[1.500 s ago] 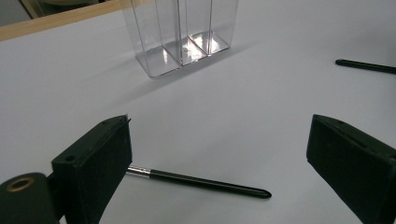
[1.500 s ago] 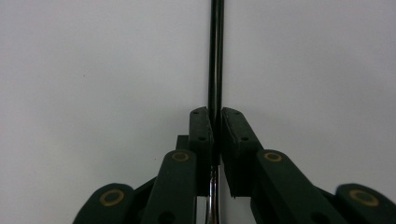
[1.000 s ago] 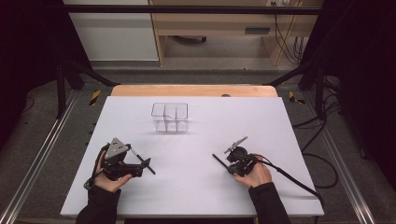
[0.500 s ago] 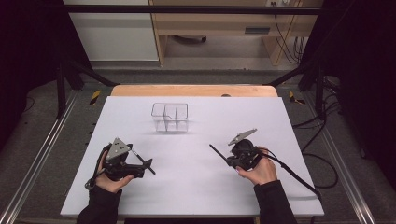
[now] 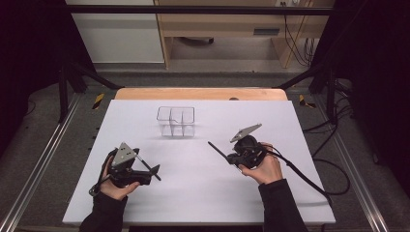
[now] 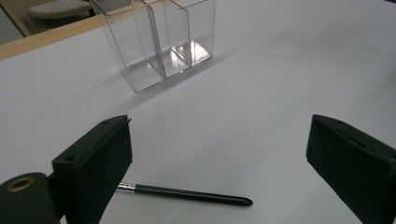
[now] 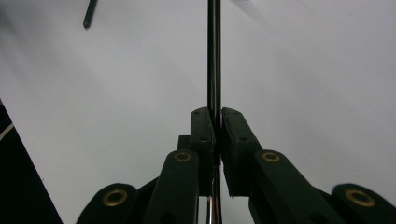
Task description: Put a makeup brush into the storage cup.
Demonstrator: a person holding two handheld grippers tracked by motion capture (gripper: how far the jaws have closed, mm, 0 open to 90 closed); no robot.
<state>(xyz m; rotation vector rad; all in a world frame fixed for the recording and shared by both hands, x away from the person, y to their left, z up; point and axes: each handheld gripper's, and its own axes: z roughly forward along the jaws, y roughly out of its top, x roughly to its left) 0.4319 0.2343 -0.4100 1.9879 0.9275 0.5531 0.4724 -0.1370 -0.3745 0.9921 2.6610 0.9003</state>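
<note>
With my right hand-held gripper pinching a black pen above the surface's near-right part, the left spread (second pen probably beneath), next: the clear organizer.

A white-covered table bears a clear three-compartment holder and a black pen.

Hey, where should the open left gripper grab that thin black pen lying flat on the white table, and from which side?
Probably grip the thin black pen mid-barrel, coming straight down from above with the left gripper, jaws either side of its length. It lies flat on the white table, slim and round, so a side approach would likely roll it away.
</note>
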